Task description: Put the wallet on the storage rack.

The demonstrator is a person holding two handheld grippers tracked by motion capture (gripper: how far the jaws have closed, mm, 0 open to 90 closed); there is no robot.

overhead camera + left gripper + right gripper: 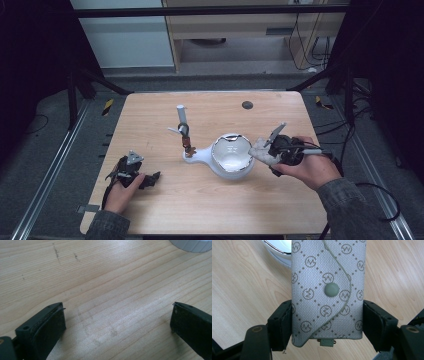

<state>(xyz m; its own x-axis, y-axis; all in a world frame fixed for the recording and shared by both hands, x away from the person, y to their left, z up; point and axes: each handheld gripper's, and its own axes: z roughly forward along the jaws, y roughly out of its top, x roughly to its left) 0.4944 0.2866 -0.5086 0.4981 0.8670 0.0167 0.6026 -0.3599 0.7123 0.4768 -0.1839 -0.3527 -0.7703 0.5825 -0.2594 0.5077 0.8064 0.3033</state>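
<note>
Here the right gripper is clamping a small grey fabric pouch between its two jaws, which are pressing on the pouch's long sides near its lower end. The pouch is reaching forward over the wooden table, its far end lying just beside the white bowl. A repeating circled zigzag monogram with dotted diamond lines is covering the fabric, and a round snap is fastening the curved flap. The left gripper is resting open, jaws spread wide over bare tabletop.
</note>
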